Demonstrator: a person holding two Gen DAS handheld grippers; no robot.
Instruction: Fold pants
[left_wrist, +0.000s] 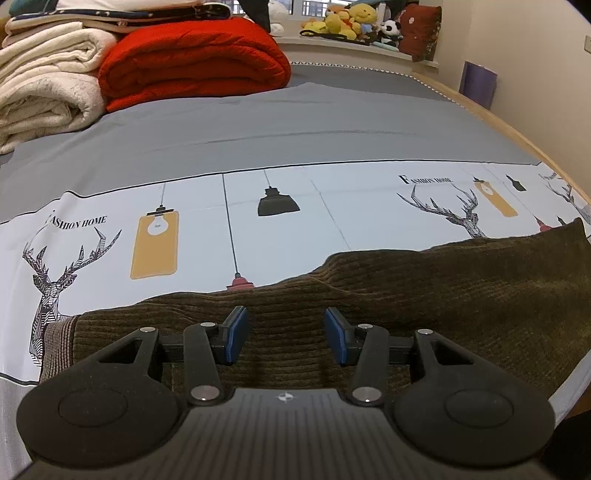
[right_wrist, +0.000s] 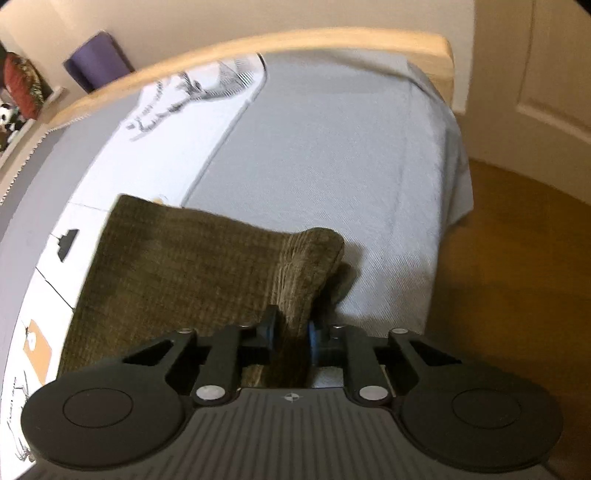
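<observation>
Dark olive-brown corduroy pants (left_wrist: 424, 291) lie across the printed bed sheet (left_wrist: 314, 206) near its front edge, with a striped cuff at the left. My left gripper (left_wrist: 288, 336) is open, its blue pads (left_wrist: 236, 334) spread just above the pants, holding nothing. In the right wrist view my right gripper (right_wrist: 291, 332) is shut on a bunched fold of the pants (right_wrist: 184, 273), which lifts into a ridge ahead of the fingers while the rest lies flat to the left.
A folded red blanket (left_wrist: 192, 62) and cream blankets (left_wrist: 44, 81) are stacked at the far left of the bed. Plush toys (left_wrist: 354, 20) sit on the window ledge. The wooden bed frame (right_wrist: 258, 46) borders the mattress; wood floor (right_wrist: 517, 258) lies to the right.
</observation>
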